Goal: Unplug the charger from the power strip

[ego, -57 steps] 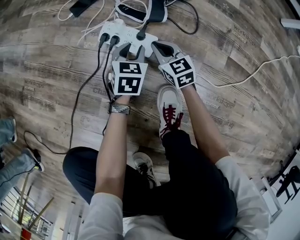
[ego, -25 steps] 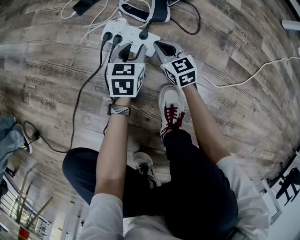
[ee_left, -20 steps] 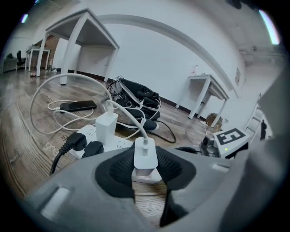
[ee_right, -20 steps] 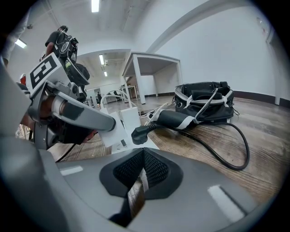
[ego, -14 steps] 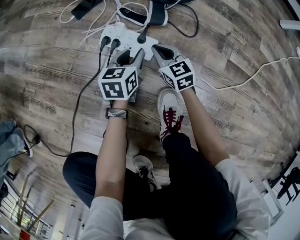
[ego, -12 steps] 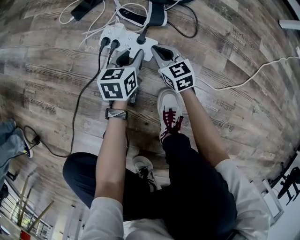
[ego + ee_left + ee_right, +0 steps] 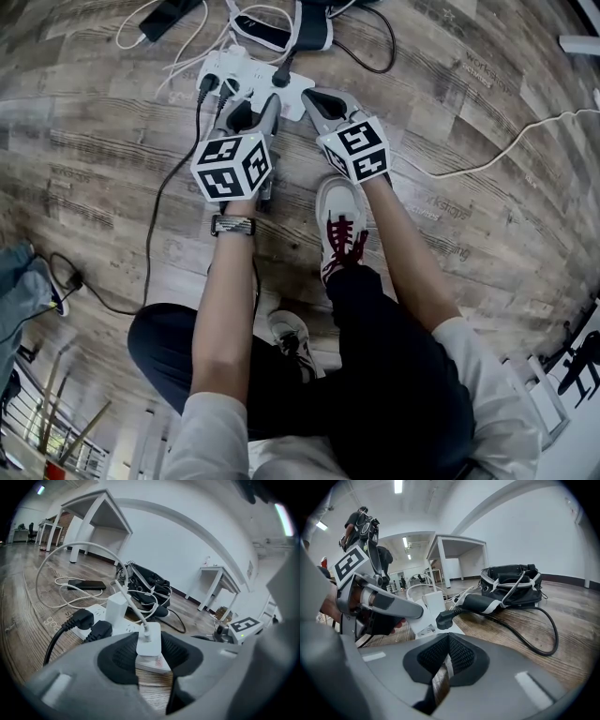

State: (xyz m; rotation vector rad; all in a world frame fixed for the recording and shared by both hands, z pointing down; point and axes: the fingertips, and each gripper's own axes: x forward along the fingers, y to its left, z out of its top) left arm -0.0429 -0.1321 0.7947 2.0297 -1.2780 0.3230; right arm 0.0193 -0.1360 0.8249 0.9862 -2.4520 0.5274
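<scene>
Wood-plank floor [image 7: 487, 216] fills the scene as I crouch over it, one white shoe with red laces [image 7: 339, 220] planted just near of my two tools. A black bag [image 7: 513, 590] lies on the far side, a thick black lead curling from it across the boards. Near of the bag sits the white power strip [image 7: 253, 73], lying left to right. My left gripper [image 7: 253, 108] comes at the strip from the near side, its jaws part-way apart and its pads closed against both sides of the white charger [image 7: 149, 639]. The charger stands at the near end of the strip; I cannot tell whether its pins are seated or lifted. My right gripper [image 7: 317, 97] rests just beside the strip's right end with its jaws drawn together on nothing. A taller white adapter [image 7: 116, 609] stands upright in the strip beyond the charger. Two black plugs [image 7: 98, 630] sit in the strip's left end, their leads trailing near across the floor. A thin white cable [image 7: 133, 609] rises from the charger's top.
</scene>
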